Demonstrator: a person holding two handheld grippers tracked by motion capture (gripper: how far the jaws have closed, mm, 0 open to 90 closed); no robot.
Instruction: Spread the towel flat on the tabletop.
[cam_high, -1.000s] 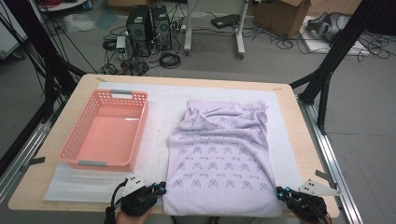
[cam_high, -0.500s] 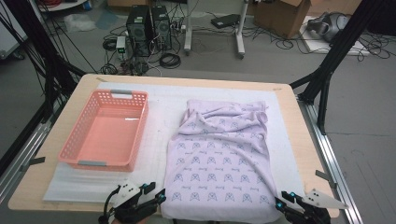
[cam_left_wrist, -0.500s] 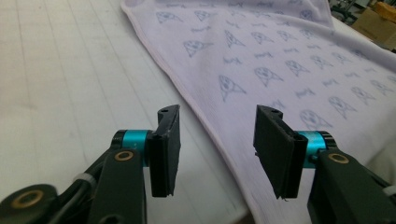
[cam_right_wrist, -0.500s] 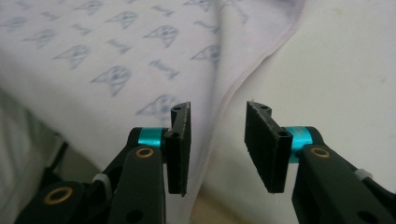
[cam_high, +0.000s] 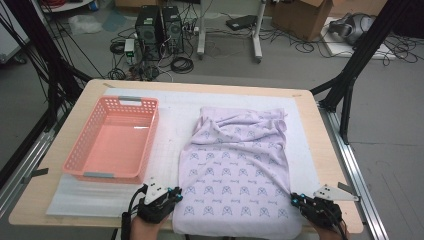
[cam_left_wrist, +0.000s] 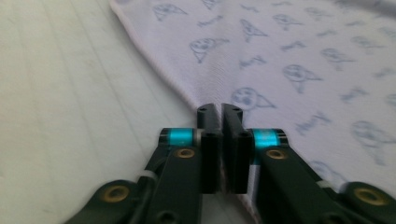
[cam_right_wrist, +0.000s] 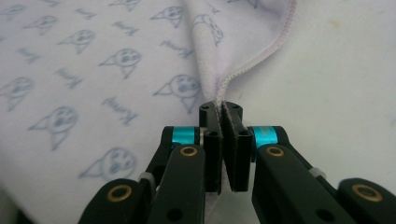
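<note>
Both near corners of the lilac printed cloth (cam_high: 237, 167) are gripped. The cloth lies flat on the white mat (cam_high: 172, 130) in the right half of the table (cam_high: 320, 150), its far end rumpled into folds, its near hem hanging at the near table edge. The pink basket (cam_high: 87, 150) stands to its left, just beside it and not touching it, with nothing in it.

Left tongs (cam_high: 176, 196): in the left gripper view the jaws have just been closing and stand together, with the cloth's left edge running in between them (cam_left_wrist: 220, 114). I read that as clamped on the near left corner of the cloth.

Right tongs (cam_high: 296, 201): jaws have just been closing too. In the right gripper view the stitched hem (cam_right_wrist: 252, 60) rises straight out of the pinch (cam_right_wrist: 220, 109), so they are clamped on the near right corner.

Step in hand, as I judge it: the grasp for a first fold, near hem to be carried to the far end.

Next move calls for lifting both corners together and level, keeping the hem taut between the tongs, then carrying it away from me over the cloth. The far folds may need smoothing. Risk: the thin edge could slip out of the left pinch.
</note>
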